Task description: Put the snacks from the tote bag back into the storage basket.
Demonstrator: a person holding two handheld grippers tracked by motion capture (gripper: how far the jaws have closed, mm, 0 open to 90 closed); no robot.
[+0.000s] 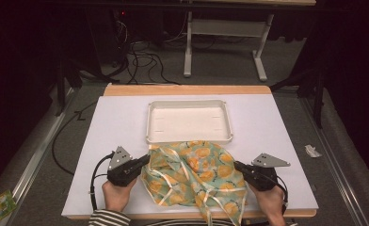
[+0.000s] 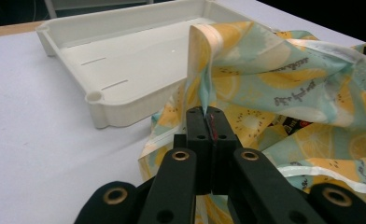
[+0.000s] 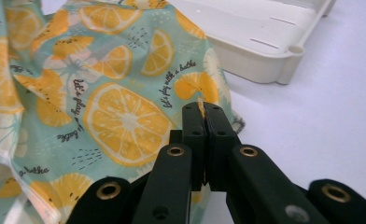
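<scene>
Count: two tongs, one cloth, one tray, one bench.

My left tongs [image 1: 144,161] are sitting at the left edge of the cloth [image 1: 196,174], jaws clenched on a fold of its hem; in the left gripper view the fabric is rising straight out from between the pads. The cloth, printed with orange slices on pale green, is lying rumpled on the white bench [image 1: 112,132] between my two hands, its near side hanging over the bench's front edge and its far side touching the tray [image 1: 189,138].

One cream tray is sitting empty just behind the cloth, mid-bench.

My right tongs [image 1: 237,165] are clamping the cloth's right edge; a sliver of fabric is showing between the closed jaws in the right gripper view.

Cables are trailing across the floor beyond the bench.
</scene>
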